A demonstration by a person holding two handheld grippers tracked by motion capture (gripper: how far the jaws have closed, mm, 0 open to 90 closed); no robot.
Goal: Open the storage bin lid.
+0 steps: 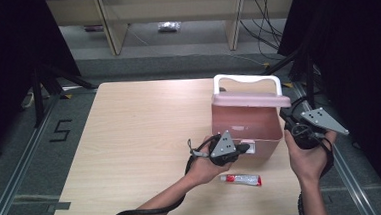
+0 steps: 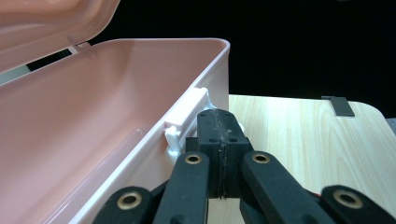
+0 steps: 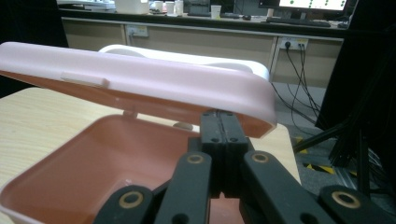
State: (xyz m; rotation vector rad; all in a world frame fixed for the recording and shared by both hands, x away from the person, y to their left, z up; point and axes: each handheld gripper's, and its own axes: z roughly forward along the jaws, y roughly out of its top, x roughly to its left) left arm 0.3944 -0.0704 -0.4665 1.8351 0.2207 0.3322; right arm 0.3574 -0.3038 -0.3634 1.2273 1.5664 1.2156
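So the pink plastic lidded box [image 1: 247,126] sits right-of-centre on the tabletop [image 1: 130,141]; right gripper [image 3: 223,122] fingers closed under its half-raised lid [image 3: 140,81], left gripper [image 2: 219,123] closed (both empty) by the front latch [image 2: 184,119]

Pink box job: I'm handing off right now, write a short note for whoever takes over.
Left hand-held gripper: jaws shut, tips at the white latch on the front wall of the pink box.
Right hand-held gripper: jaws shut, tips under the edge of the lid, propping it.
Box sits at the table's right side, lid half raised, inside looks empty.
Red-and-white tube lies on the table in front of the box, untouched.
Done: box unlatched, lid lifted.
Left, probably: open the lid fully and put the tube in.
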